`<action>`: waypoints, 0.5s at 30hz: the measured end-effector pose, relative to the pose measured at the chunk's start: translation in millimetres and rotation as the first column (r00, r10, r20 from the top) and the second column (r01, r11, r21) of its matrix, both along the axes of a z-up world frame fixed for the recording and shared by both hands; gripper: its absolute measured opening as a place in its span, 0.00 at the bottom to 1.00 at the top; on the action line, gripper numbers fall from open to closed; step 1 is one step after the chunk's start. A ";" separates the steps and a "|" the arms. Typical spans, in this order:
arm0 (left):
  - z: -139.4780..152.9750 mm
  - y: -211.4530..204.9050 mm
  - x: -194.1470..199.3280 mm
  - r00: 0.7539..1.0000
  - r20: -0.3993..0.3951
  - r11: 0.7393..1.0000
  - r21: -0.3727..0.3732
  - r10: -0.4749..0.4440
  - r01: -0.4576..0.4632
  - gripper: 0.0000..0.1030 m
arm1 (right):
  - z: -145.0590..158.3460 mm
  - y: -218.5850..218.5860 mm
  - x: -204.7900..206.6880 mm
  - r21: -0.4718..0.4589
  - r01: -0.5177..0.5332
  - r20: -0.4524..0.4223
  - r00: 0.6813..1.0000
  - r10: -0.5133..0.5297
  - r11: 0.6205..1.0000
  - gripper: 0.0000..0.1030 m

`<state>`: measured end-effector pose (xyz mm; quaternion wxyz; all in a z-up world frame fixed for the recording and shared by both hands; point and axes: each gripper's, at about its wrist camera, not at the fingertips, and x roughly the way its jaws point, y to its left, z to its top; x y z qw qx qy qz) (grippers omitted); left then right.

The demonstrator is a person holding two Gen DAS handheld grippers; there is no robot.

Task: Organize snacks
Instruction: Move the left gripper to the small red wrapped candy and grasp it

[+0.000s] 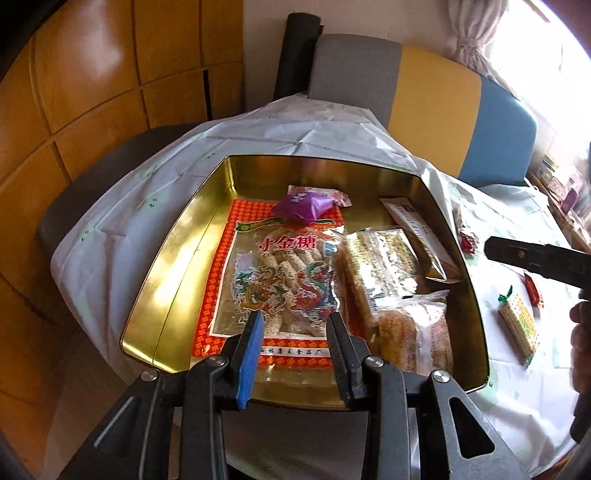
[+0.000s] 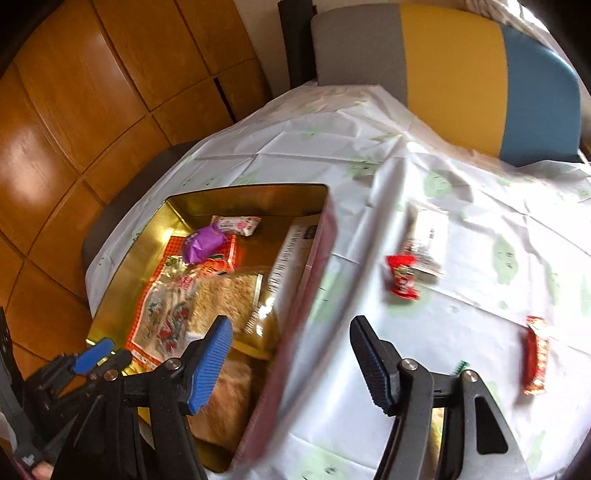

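A gold tin (image 1: pixel 177 254) stands on the table and holds several snack packs: a big red dragon-print bag (image 1: pixel 273 273), a purple packet (image 1: pixel 303 208), and clear packs of bars (image 1: pixel 380 266). My left gripper (image 1: pixel 295 321) is open and empty over the tin's near edge. My right gripper (image 2: pixel 291 332) is open and empty above the tin's right wall (image 2: pixel 314 266). Loose on the cloth to the right lie a red candy (image 2: pixel 402 277), a long red bar (image 2: pixel 535 354), a white-and-brown packet (image 2: pixel 424 240) and a yellow grid-print snack (image 1: pixel 517 325).
The table wears a white cloth with green prints (image 2: pixel 369 166). A grey, yellow and blue chair back (image 1: pixel 436 92) stands behind it. Wooden wall panels (image 1: pixel 92 92) are on the left. A window with a curtain (image 1: pixel 476 33) is at the far right.
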<state>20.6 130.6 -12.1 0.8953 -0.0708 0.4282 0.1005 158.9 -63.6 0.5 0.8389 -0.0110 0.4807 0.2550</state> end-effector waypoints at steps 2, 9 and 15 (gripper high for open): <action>1.6 -5.1 -0.2 1.000 0.000 1.000 0.013 -0.014 0.014 0.35 | 2.8 -11.5 -3.3 -0.004 0.014 0.009 1.000 -0.014 1.000 0.65; 6.2 -22.5 -1.3 0.998 0.001 0.998 0.035 -0.060 0.060 0.35 | 8.7 -64.5 -13.2 -0.038 0.091 0.043 0.995 -0.089 0.995 0.65; 9.4 -38.8 -0.5 0.995 -0.003 0.993 0.055 -0.102 0.102 0.35 | 6.2 -108.8 -15.4 -0.094 0.153 0.052 0.988 -0.148 0.984 0.65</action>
